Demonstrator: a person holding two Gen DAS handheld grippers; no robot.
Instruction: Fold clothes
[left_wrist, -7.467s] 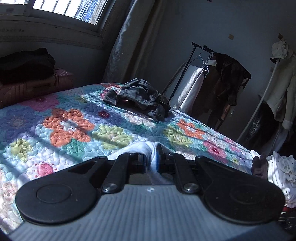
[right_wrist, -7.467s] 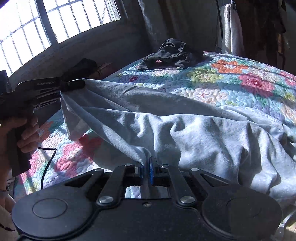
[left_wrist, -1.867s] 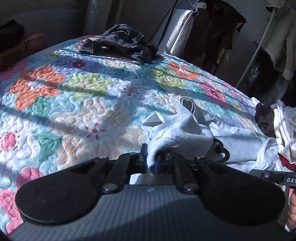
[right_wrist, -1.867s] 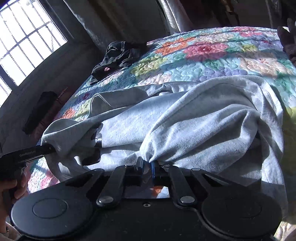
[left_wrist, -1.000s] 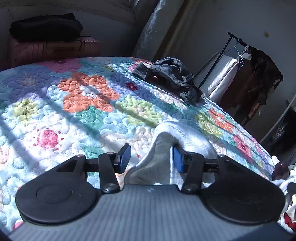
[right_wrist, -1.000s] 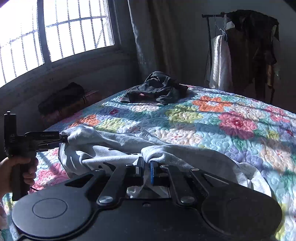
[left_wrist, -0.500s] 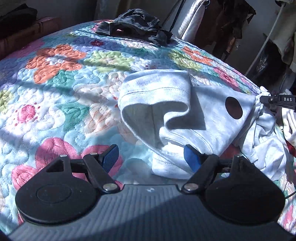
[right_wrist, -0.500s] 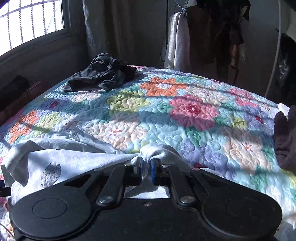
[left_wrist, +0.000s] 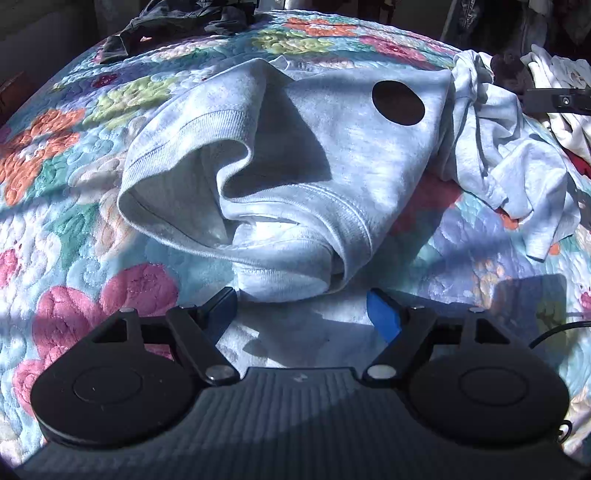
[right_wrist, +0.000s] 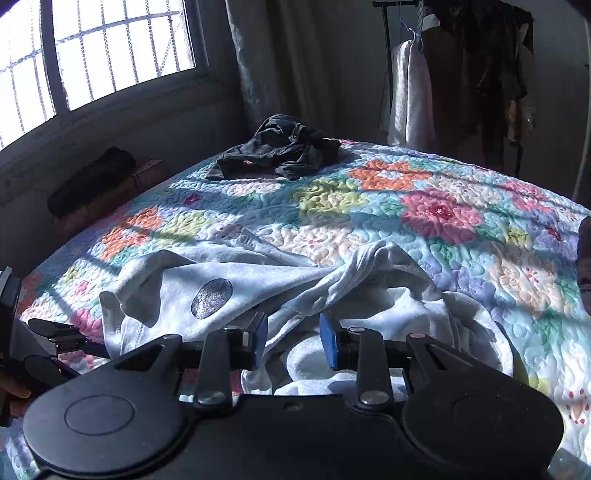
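- Both grippers now stand with their jaws apart: the left gripper (left_wrist: 302, 308) was already spread half a second ago, while the right gripper (right_wrist: 293, 341) was pinched on cloth then and has only now let go.
- Nothing holds the pale grey sweatshirt (left_wrist: 314, 147) any more; it lies loose and crumpled on the floral quilt (right_wrist: 424, 206), near the bed's front edge, just ahead of both sets of blue pads.
- One ribbed opening, a cuff or hem, gapes toward the left camera, and a dark round patch (left_wrist: 398, 102) sits face up on the body panel; the far side is bunched into a knot near the right gripper.
- Judging from the lie of it, the lay-down step is over but no fold is made: the garment is neither flat nor squared.
- Next, I reckon, comes regrasping at edges or shoulders to spread it out before folding.
- A dark garment (right_wrist: 277, 149) waits, well apart, at the far side of the bed.
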